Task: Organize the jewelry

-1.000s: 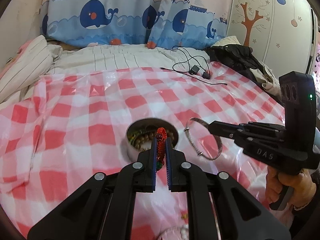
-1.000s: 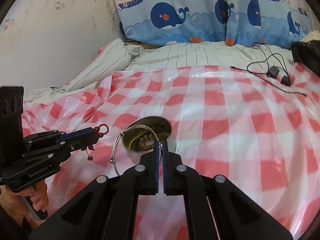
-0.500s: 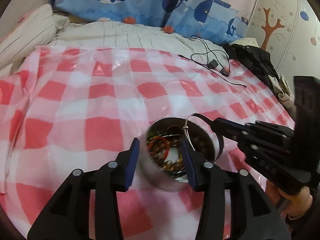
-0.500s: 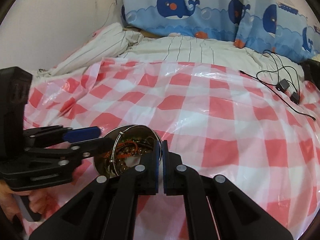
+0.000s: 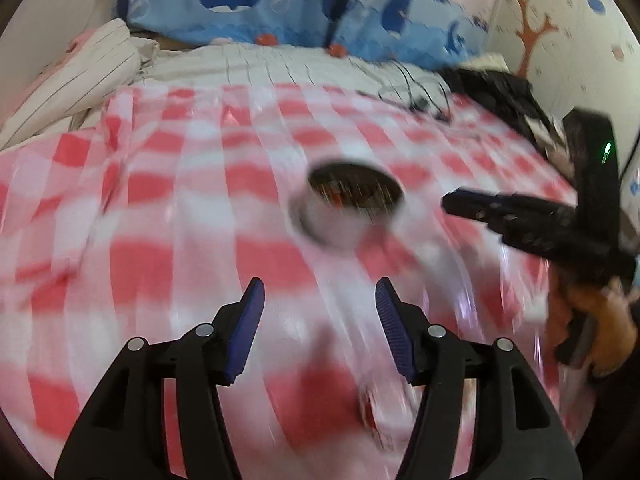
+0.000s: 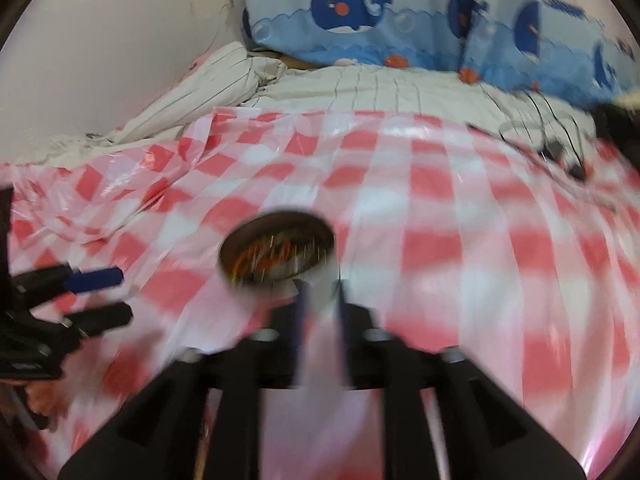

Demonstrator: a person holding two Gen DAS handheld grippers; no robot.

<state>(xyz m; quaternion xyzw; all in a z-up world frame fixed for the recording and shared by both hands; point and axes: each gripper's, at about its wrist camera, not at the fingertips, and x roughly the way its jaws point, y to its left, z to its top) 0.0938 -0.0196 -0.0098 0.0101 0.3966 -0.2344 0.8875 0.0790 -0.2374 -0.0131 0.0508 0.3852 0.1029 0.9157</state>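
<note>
A round metal tin holding beaded bracelets and red cord jewelry stands on the red-and-white checked cloth; it also shows in the right wrist view. My left gripper is open and empty, pulled back short of the tin. My right gripper is partly open just behind the tin's near rim, with nothing between its fingers; it shows to the right of the tin in the left wrist view. Both views are motion-blurred, and the silver bangle cannot be made out.
A blurred small item lies on the cloth near my left gripper's right finger. Black cables and dark clothing lie at the far right. Striped bedding and a whale-print curtain are behind.
My left gripper let the red cord bracelet go into the tin, opened and drew back. My right gripper opened from shut on the silver bangle and pulled back from the tin.
</note>
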